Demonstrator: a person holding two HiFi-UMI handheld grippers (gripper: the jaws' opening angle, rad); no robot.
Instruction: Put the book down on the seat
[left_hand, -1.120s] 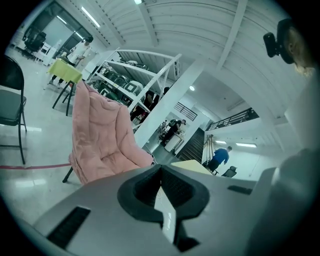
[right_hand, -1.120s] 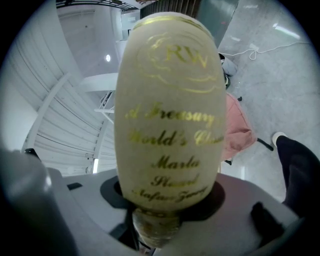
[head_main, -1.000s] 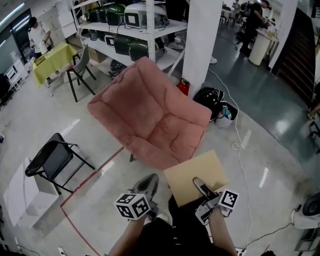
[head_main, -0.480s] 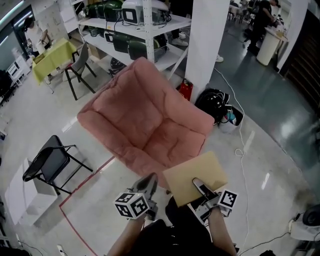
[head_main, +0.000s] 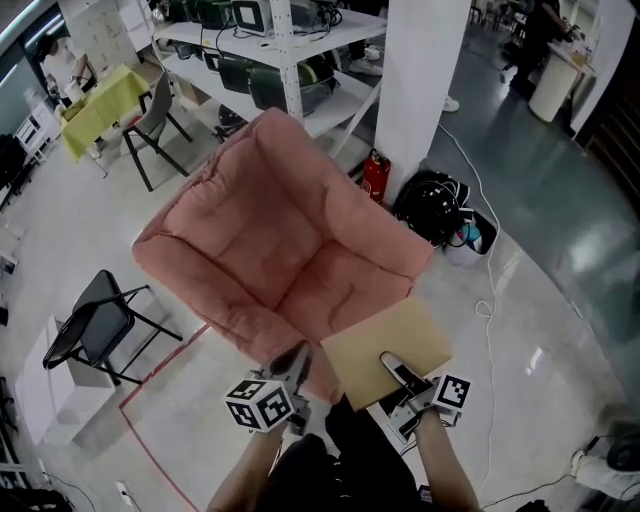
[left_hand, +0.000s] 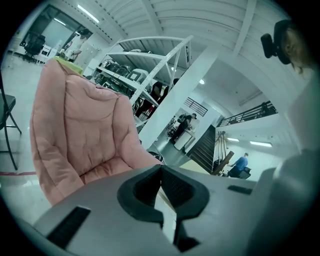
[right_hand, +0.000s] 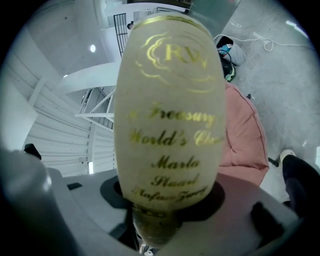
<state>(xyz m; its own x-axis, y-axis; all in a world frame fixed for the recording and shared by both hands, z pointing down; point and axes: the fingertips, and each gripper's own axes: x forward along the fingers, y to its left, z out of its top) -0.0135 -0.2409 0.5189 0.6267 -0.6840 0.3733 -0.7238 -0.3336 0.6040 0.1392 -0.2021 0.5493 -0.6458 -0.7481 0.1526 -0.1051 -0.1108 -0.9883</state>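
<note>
The right gripper (head_main: 398, 372) is clamped on the tan book (head_main: 385, 338), which hangs in the air just before the front edge of the pink chair (head_main: 280, 240), not on its seat. Beside the book, the left gripper (head_main: 290, 362) has its jaws together on nothing. A black bag (head_main: 432, 205) lies right of the chair. Behind the chair, a white rack (head_main: 284, 60) holds dark green appliances (head_main: 255, 85). The floor (head_main: 540, 300) is pale and glossy.
</note>
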